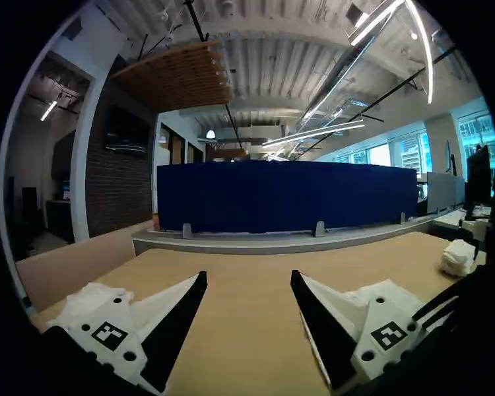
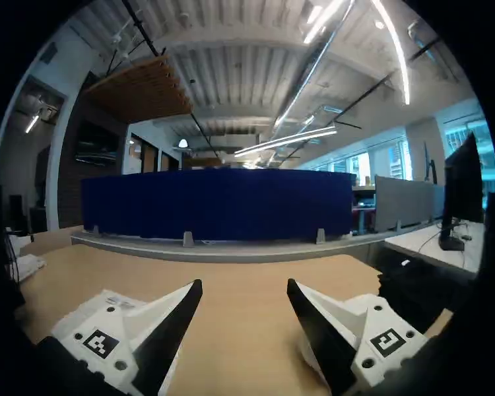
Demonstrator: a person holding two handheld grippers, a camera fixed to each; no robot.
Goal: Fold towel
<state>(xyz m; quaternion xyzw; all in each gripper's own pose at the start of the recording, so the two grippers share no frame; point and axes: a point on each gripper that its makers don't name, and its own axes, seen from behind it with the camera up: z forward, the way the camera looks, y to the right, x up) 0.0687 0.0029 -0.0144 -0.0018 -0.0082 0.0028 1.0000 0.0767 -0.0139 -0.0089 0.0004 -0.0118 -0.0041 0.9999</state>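
My left gripper [image 1: 247, 273] sits low and level over the desk [image 1: 247, 343], its fingers pointing straight ahead at the blue divider [image 1: 280, 195] along the far edge. The claw is spread wide, with bare wood showing between the two black pads and nothing in its grip. In the left gripper view the towel [image 1: 459, 257] lies as a white, bunched heap on the desk, far off to the right and well apart from the fingers.

My right gripper [image 2: 244, 282] has the same pose: low, level, aimed at the divider, fingers apart and holding nothing. At the left edge of the right gripper view I see something white [image 2: 24, 265] on the desk, but I cannot tell if it is the towel. A monitor [image 2: 462, 191] stands on a desk to the right.
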